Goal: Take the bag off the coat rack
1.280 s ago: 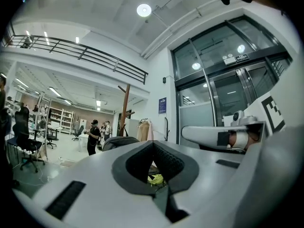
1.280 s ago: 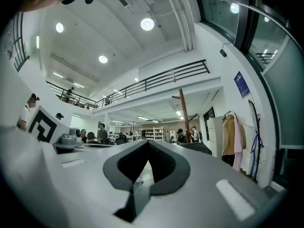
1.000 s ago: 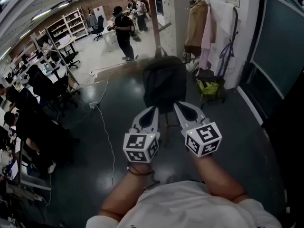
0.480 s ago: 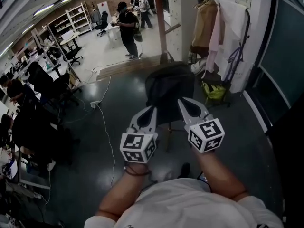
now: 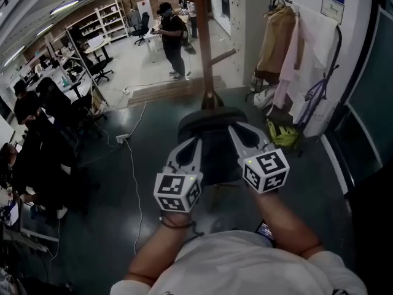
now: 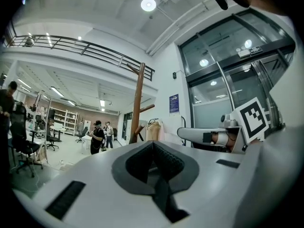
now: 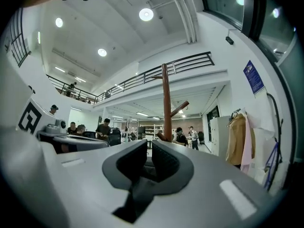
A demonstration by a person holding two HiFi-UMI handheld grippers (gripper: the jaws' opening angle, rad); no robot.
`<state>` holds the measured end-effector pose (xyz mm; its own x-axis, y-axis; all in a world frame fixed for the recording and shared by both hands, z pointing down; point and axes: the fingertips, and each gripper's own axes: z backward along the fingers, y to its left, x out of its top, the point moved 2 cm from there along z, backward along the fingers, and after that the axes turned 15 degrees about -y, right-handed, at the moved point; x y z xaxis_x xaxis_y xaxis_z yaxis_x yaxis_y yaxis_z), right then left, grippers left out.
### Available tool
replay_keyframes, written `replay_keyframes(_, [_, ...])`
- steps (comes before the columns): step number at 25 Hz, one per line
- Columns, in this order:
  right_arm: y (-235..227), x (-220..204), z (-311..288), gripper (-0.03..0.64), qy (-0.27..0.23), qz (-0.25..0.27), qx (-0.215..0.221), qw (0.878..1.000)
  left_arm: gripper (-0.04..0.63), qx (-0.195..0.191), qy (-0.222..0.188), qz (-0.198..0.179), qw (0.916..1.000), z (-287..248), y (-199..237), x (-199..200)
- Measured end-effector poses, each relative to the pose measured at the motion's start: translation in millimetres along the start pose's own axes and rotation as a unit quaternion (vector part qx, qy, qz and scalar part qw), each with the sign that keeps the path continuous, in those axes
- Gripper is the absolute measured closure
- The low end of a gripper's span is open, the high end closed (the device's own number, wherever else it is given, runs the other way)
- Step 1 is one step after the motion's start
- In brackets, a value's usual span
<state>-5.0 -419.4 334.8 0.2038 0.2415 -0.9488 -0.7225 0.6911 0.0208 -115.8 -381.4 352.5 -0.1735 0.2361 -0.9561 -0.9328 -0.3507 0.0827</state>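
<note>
A black bag [image 5: 213,157] hangs low on the brown wooden coat rack [image 5: 201,39], straight ahead in the head view. My left gripper [image 5: 198,141] is held in front of the bag's left half, its jaws shut and empty. My right gripper [image 5: 236,128] reaches over the bag's upper right part, with only a thin slit between its jaws and nothing in them. I cannot tell whether either gripper touches the bag. The coat rack [image 6: 137,103] stands ahead in the left gripper view, and the coat rack [image 7: 165,103] also rises ahead in the right gripper view. The bag is hidden in both gripper views.
A rail of hanging coats [image 5: 284,45] stands at the right, with a green bag [image 5: 282,134] on the floor below it. A person [image 5: 172,39] stands beyond the rack. A white cable [image 5: 132,165] crosses the dark floor. People sit at desks [image 5: 37,121] on the left.
The rack and bag have come closer in the head view. Both grippers now overlap the bag instead of sitting below it. Their jaws look unchanged.
</note>
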Motion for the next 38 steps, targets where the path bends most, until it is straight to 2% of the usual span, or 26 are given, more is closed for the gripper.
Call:
replay_keyframes(9, [-63, -29, -81, 0.578, 0.042, 0.038, 0.06, 0.997, 0.588, 0.035, -0.002, -0.007, 0.9994, -62, 24, -17])
replay_keyframes(17, [-77, -72, -141, 0.548, 0.105, 0.061, 0.087, 0.989, 0.588, 0.026, 0.0, -0.003, 0.9997, -109, 54, -25])
replay_keyframes(24, [-83, -93, -168, 0.538, 0.134, 0.065, 0.093, 0.985, 0.588, 0.009, -0.003, 0.007, 0.9999, -140, 81, -28])
replay_keyframes(31, [-88, -94, -170, 0.583, 0.12, 0.077, 0.081, 0.986, 0.588, -0.001, -0.003, 0.015, 0.9999, -153, 90, -29])
replay_keyframes(38, [-84, -74, -158, 0.589, 0.088, 0.089, 0.069, 0.99, 0.588, 0.001, -0.014, 0.013, 0.9998, -145, 89, -20])
